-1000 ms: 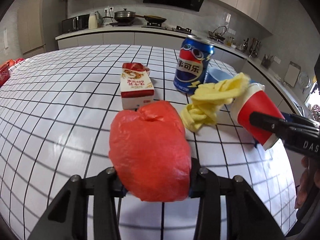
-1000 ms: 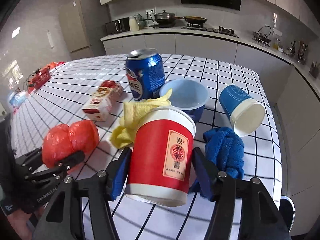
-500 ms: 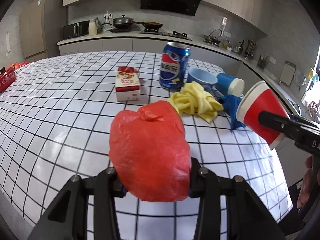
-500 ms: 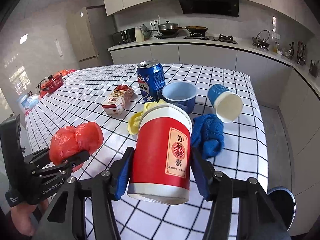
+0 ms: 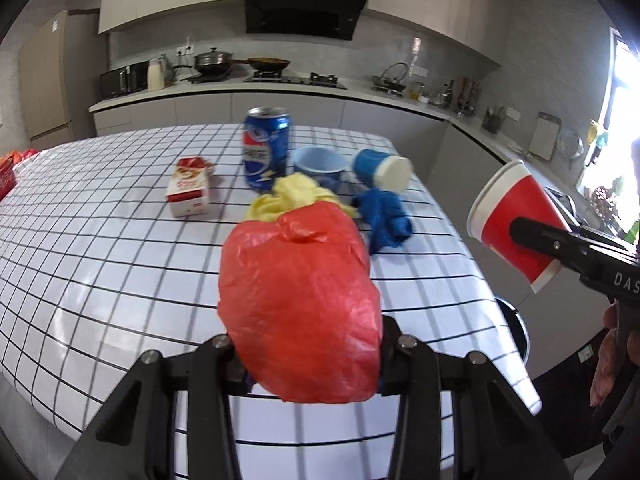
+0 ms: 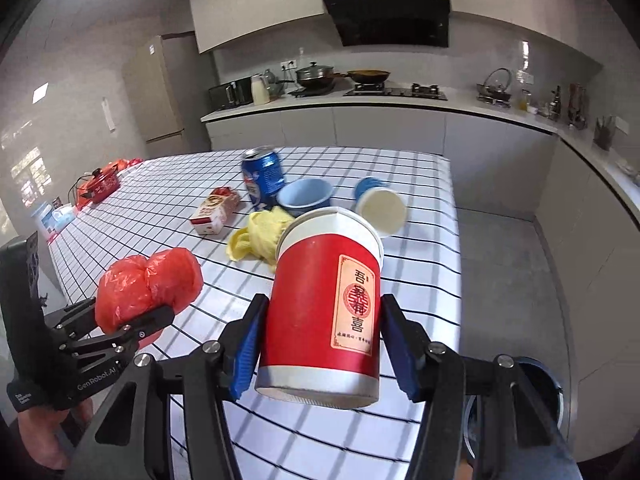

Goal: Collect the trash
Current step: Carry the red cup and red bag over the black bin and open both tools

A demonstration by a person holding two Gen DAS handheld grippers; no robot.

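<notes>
While the left gripper clamps a red plastic bag above the checked table, carton, Pepsi can, yellow cloth, bowl, blue cup & blue cloth sit beyond; right gripper grips a red paper cup w/ nothing blocking.

A red paper cup is clamped between the blue pads of the right tool, its mouth tipped away, and is held clear of the table. At the lower left a crumpled red plastic bag is gripped by the left tool, with part of a hand seen beneath it. On the checked table are seen a blue can, a small carton, a yellow cloth, a pale blue bowl and a blue cup lying on its side. A dark round bin is seen on the floor at the lower right.
</notes>
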